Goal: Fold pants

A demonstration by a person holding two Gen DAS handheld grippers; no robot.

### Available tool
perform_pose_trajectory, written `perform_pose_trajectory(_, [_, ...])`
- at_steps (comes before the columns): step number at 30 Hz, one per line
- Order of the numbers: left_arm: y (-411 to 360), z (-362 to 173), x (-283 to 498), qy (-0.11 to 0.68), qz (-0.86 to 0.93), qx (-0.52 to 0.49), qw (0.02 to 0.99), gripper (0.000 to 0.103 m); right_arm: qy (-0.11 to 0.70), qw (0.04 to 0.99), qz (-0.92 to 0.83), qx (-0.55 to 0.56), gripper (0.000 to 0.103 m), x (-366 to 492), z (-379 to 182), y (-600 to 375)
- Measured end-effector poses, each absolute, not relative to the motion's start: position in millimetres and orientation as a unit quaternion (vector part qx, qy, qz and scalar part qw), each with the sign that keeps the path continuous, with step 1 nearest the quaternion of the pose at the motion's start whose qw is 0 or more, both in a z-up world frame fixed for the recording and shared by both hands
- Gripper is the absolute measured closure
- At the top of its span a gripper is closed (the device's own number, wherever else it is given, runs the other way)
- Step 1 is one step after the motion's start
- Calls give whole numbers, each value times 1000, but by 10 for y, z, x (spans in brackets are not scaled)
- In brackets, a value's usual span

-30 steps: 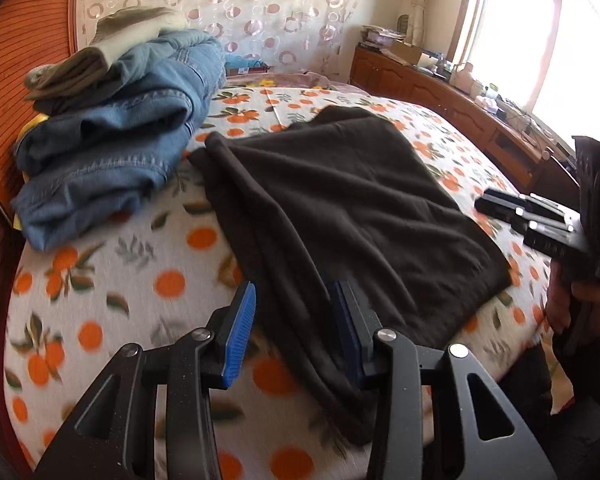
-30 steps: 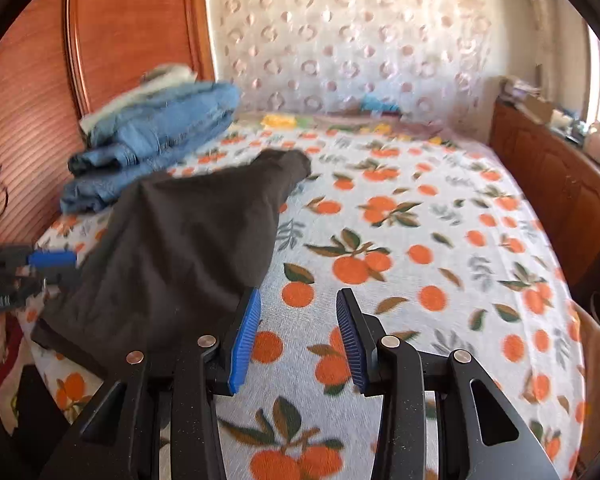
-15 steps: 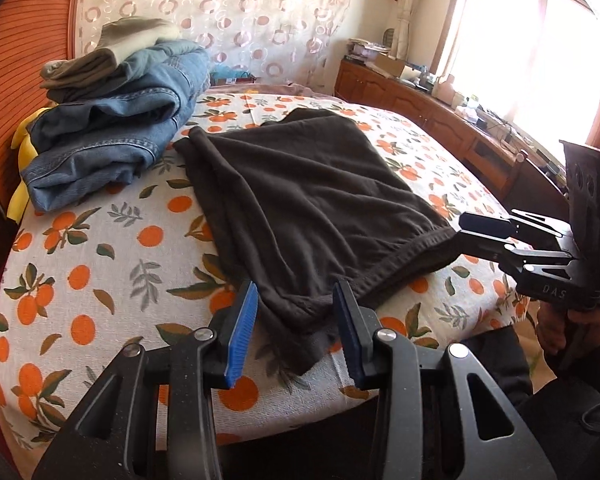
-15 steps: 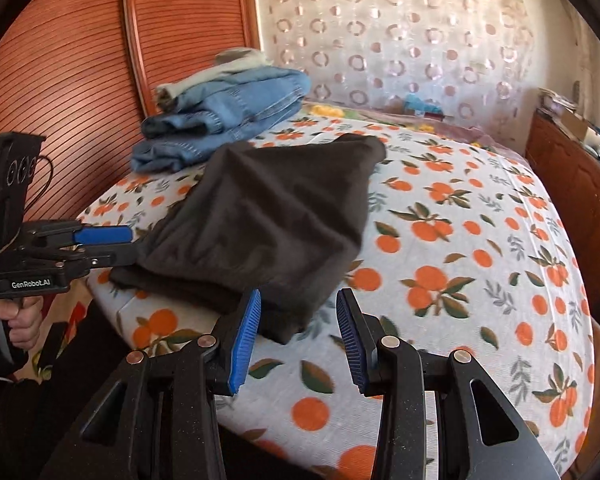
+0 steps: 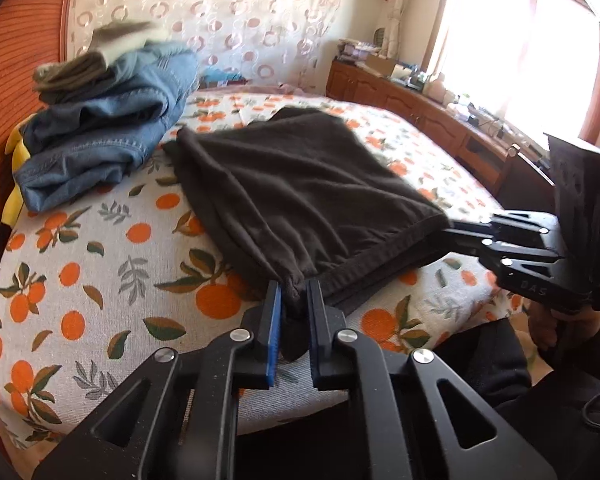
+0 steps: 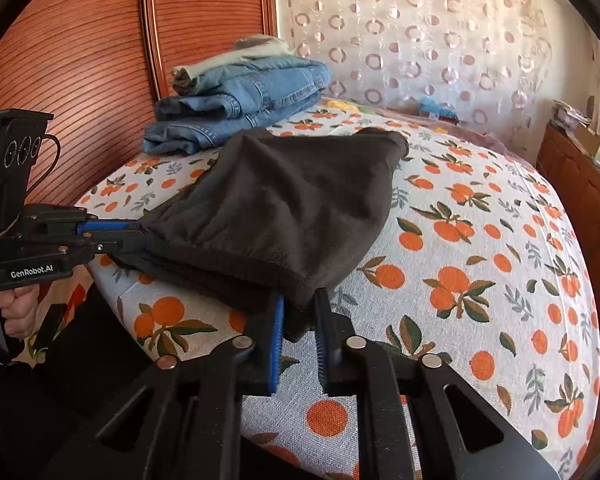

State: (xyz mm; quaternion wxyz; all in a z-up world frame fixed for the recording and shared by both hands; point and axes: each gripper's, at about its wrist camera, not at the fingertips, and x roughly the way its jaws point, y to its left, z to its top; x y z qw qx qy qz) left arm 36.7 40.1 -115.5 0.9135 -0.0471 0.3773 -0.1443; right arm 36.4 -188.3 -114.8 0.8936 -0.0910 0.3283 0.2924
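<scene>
Closing on near corners of the dark pants (image 5: 300, 196): left gripper (image 5: 294, 312) narrow, pinching the hem corner at the bed's (image 5: 84, 280) near edge; right gripper (image 6: 299, 320) narrow, pinching the opposite corner. Spread flat across the bed, hem along the near edge. Bare printed sheet right of the pants. Beyond, folded jeans (image 6: 240, 104) stacked by the headboard (image 6: 80, 60).
</scene>
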Motion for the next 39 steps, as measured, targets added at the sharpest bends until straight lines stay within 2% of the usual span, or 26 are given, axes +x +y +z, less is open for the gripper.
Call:
perform_pose_trajectory(6, [410,-1022,239,370,-145,-41,917,91,321,891,317,-60,92,266,-1075,-2004])
perform_pose_trajectory(11, [435,-1217,233,401,-134,-42,905,91,341,878,327,-67,90,209,-1168,-2004])
perform_pose_trajectory(17, [532,-1184,202,402,-122,-54,906,81,331,884,325,-63,86,172,-1039,-2067])
perform_pose_trajectory(24, [626,-989,210,375,-112,-63,918,62,315,893,318,-47,86,150,-886,-2154])
perform_pose_trajectory(27, [616,-981,286,373,-110,-60,919,55,320,895,307,-49,80,223,-910,-2084])
perform_pose_trajectory(39, [565,-1293,409,412,-102,-65,903,55,365,886,278,-63,76,420,-1155,-1850])
